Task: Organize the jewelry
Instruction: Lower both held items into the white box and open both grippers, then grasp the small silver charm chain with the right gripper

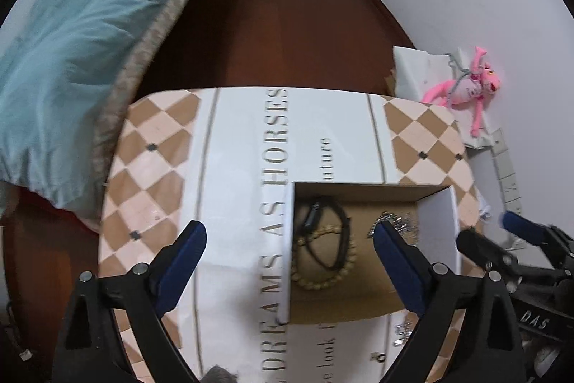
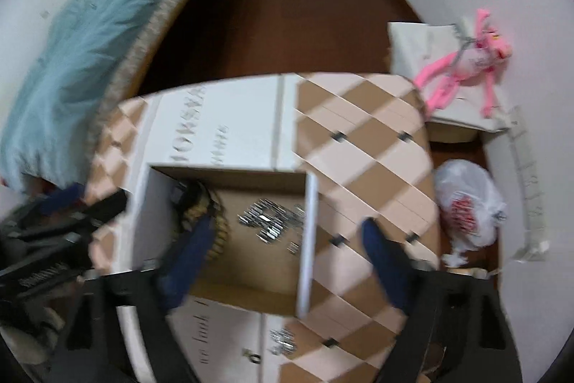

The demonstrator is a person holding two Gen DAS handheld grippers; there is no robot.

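Left hand-held gripper point(image 1: 288, 252): blue-padded fingers spread wide, holding nothing.
Right hand-held gripper point(image 2: 287, 241): fingers apart too — blurred.
Open brown cardboard box point(image 1: 362, 306): on the table, under both.
Tan beaded bracelet point(image 1: 323, 282): in the box's left part, touching a black cord point(image 1: 339, 244).
Silver chain jewelry point(image 2: 271, 221): right part.
Small silver pieces point(image 2: 283, 341): outside — just before the box.
Checkered printed table point(image 1: 150, 167): carries everything.

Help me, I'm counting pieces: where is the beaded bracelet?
In the left wrist view the beaded bracelet lies inside the open cardboard box, at its left side, overlapping the black cord and left of the silver jewelry.
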